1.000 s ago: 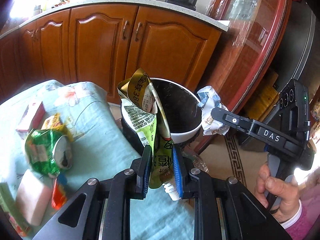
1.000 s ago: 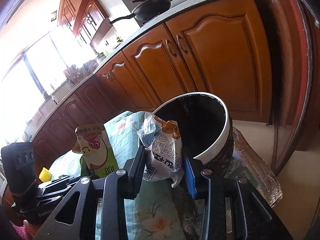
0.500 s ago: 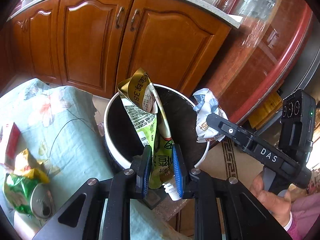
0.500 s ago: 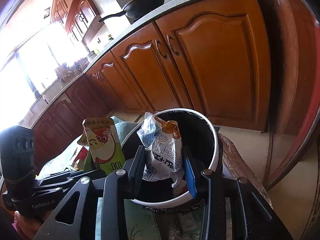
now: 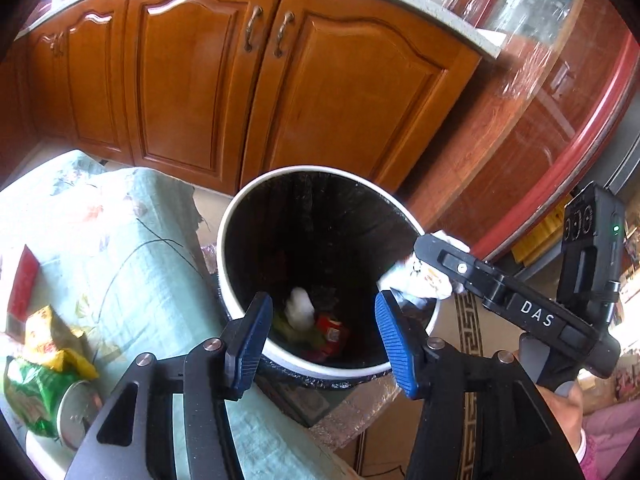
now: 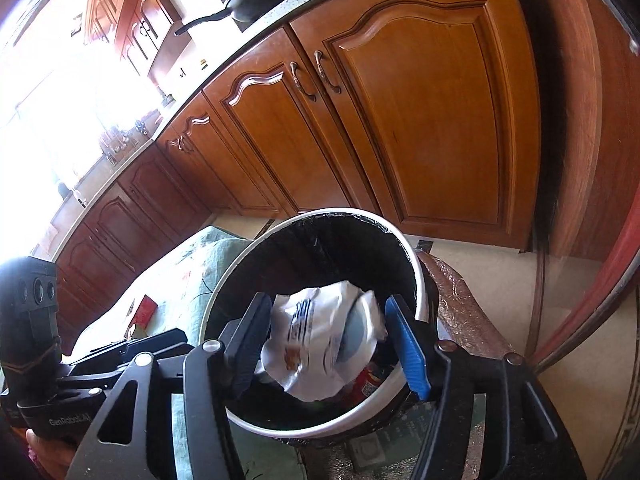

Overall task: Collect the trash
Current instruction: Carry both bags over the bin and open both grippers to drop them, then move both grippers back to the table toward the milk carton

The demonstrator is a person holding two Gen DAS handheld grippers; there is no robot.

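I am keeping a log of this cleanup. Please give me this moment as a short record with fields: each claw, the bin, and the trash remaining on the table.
left claw: open, holds nothing, above the bin
right claw: open over the bin; white wrapper between its fingers, blurred
bin: white rim, black liner, some trash at the bottom
table: green flowered cloth
trash remaining on the table: crushed green can, yellow wrapper, red packet

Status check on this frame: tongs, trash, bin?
Left tongs open, empty, over the bin. Right tongs open around the white wrapper, wrapper blurred above the bin mouth. More trash on the cloth.
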